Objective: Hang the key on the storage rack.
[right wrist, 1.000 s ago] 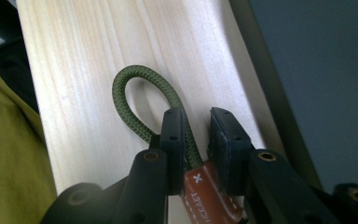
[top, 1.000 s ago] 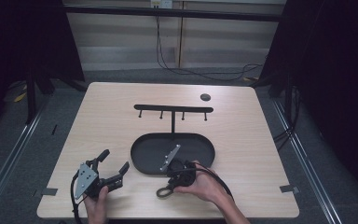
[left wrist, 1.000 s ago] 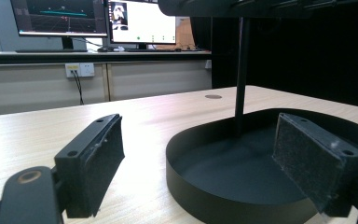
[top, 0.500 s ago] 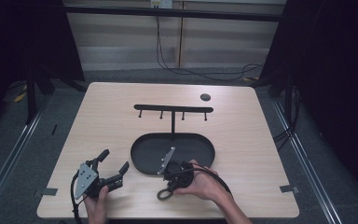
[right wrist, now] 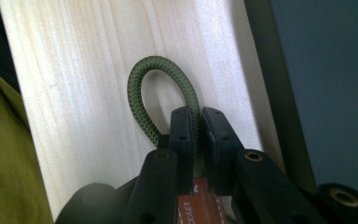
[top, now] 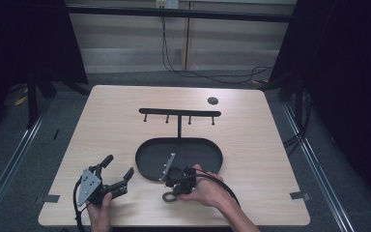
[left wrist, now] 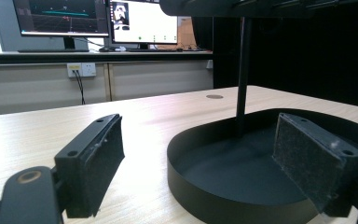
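On table: one tray, one cord loop pinched by right gripper jaws.

We are looking down on a pale wooden table that is carrying a black oval tray near its middle, with a thin black post rising from the tray's far side to a crossbar with small pegs. A small dark round disc is lying on the wood near the far edge, well apart from the tray.

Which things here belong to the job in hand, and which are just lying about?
In use: right gripper, shut on the green cord loop; black tray; hook rack.
Lying about: small dark disc; open left gripper; monitors.
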